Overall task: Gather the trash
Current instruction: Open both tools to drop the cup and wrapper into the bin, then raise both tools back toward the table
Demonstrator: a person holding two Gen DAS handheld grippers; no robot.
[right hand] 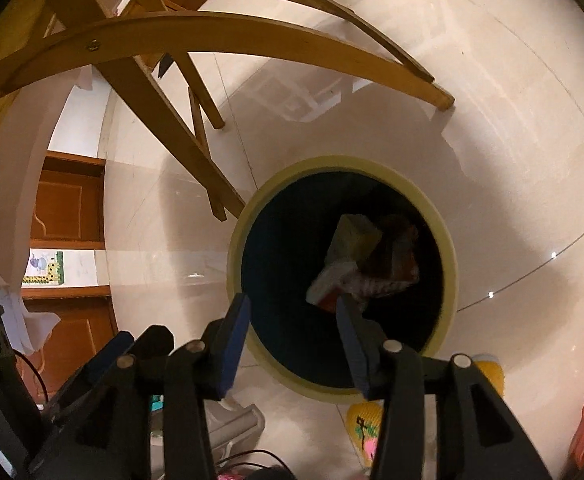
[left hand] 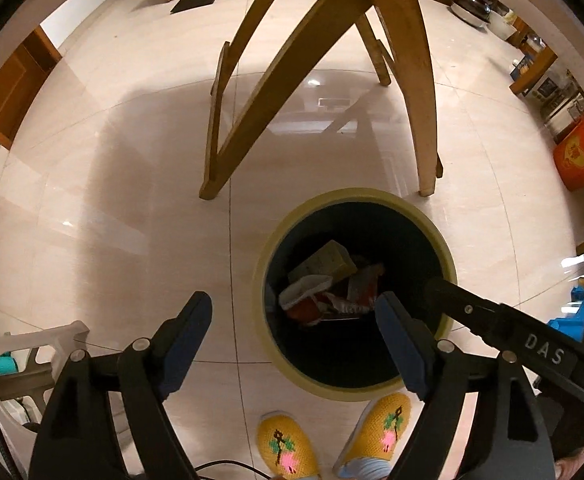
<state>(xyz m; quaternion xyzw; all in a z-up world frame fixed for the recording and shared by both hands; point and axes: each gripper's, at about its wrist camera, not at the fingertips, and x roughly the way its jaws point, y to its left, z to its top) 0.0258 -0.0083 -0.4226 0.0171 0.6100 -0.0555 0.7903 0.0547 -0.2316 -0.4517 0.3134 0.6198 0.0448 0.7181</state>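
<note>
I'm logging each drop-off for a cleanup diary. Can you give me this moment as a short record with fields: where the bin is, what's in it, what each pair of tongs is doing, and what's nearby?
bin: round bin with a pale rim, standing on the tiled floor
contents: yellow box, white and red wrappers
left tongs: open, nothing between them, above the near rim
right tongs: open, empty, over the bin
nearby: wooden chair legs behind the bin; yellow slippers at its near side

Pale green-rimmed dark bin (left hand: 448, 248), yellow flower-embroidered slippers (left hand: 287, 450), blue-padded black fingers (left hand: 187, 340), cream floor tiles (left hand: 131, 200)
</note>
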